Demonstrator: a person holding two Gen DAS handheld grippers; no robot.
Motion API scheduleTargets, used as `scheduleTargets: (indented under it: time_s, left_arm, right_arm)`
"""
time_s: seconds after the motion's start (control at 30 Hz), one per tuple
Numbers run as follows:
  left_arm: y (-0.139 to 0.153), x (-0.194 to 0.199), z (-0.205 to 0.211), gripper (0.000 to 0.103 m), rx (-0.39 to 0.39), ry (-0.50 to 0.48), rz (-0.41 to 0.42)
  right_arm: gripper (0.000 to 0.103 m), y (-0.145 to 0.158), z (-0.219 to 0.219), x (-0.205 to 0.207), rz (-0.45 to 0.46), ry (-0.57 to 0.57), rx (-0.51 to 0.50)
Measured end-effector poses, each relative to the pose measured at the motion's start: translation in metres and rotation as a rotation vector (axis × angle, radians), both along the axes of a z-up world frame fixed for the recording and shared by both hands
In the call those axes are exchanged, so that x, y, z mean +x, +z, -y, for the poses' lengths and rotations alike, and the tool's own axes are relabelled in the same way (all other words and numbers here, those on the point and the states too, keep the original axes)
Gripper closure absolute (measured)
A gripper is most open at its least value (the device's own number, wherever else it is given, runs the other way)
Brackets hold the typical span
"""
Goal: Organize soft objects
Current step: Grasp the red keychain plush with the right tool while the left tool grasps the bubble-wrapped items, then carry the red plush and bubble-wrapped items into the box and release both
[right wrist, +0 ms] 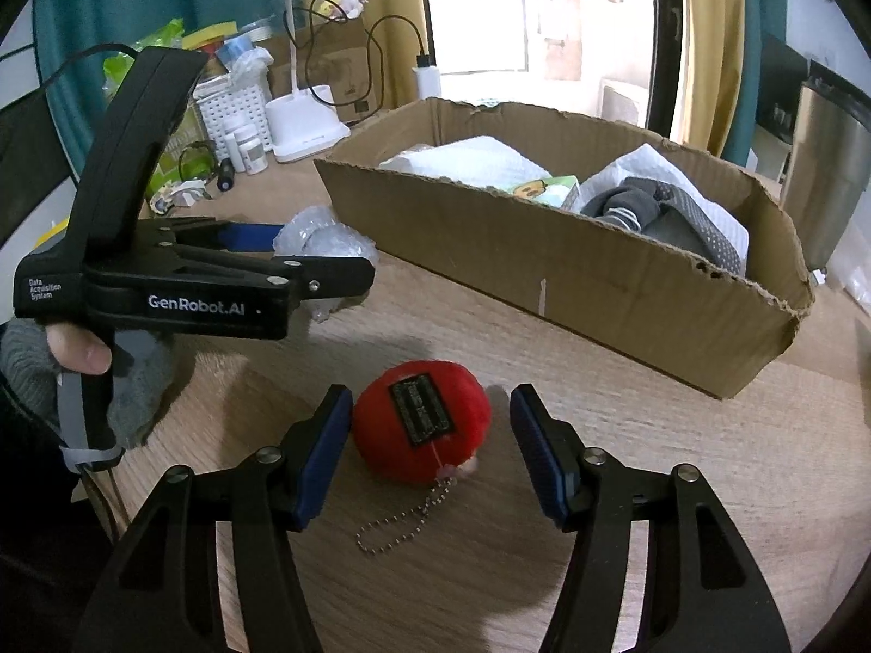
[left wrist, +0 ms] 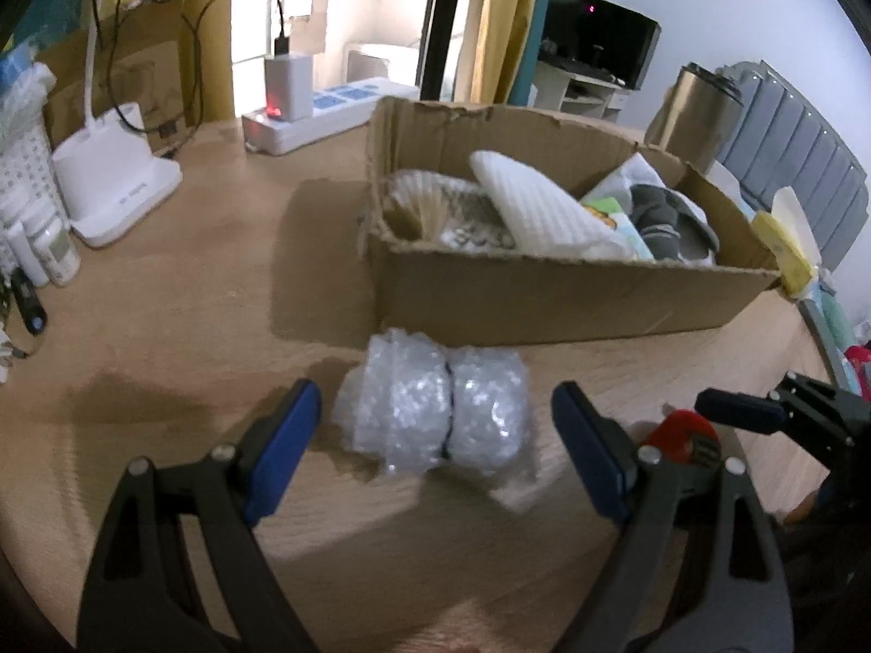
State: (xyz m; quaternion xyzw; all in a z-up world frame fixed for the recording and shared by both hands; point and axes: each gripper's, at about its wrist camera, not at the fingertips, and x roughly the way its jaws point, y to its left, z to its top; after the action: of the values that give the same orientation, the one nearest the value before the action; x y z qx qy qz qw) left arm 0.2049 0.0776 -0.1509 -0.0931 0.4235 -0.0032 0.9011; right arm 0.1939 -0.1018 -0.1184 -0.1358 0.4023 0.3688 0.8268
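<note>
A roll of bubble wrap (left wrist: 435, 402) tied with a black band lies on the wooden table in front of the cardboard box (left wrist: 544, 299). My left gripper (left wrist: 435, 435) is open, its blue pads on either side of the roll, not touching. A red plush keychain (right wrist: 422, 427) with a black label and bead chain lies on the table. My right gripper (right wrist: 430, 451) is open around it. The box (right wrist: 599, 272) holds white foam, cloth and grey socks. The left gripper (right wrist: 305, 261) shows in the right view near the bubble wrap (right wrist: 326, 239). The red plush (left wrist: 683, 432) also shows behind my left gripper's right finger.
A white lamp base (left wrist: 114, 185), a power strip (left wrist: 326, 114) with charger and a basket with bottles (left wrist: 27, 207) stand at the table's back left. A steel cup (left wrist: 702, 114) stands behind the box. The right gripper (left wrist: 762, 413) sits at the right edge.
</note>
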Motion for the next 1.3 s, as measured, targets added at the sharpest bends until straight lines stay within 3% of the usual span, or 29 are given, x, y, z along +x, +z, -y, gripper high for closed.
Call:
scheduleTargets:
  time_s: [0.13, 0.2, 0.43, 0.5, 0.77, 1.3]
  left_arm:
    - [0.002, -0.001, 0.001, 0.017, -0.003, -0.014, 0.011]
    - [0.004, -0.003, 0.004, 0.031, 0.008, -0.017, 0.023]
    - [0.008, -0.006, 0.014, 0.037, 0.074, -0.043, 0.034]
    - [0.01, -0.009, 0.02, 0.038, 0.113, -0.053, 0.048]
    - [0.028, -0.023, 0.024, 0.038, 0.138, -0.051, 0.1]
    - [0.047, -0.042, 0.031, 0.038, 0.089, -0.057, 0.159]
  right_arm:
    - [0.047, -0.001, -0.001, -0.001, 0.002, 0.004, -0.005]
    - [0.051, -0.002, -0.002, 0.0, 0.0, 0.005, -0.005]
    - [0.053, 0.001, 0.003, -0.001, 0.008, 0.009, 0.021]
    - [0.053, 0.002, 0.005, -0.001, 0.011, 0.005, 0.032]
    - [0.053, 0.006, 0.009, -0.003, 0.023, 0.004, 0.063]
    - [0.053, 0.017, 0.031, -0.002, 0.03, -0.019, 0.132]
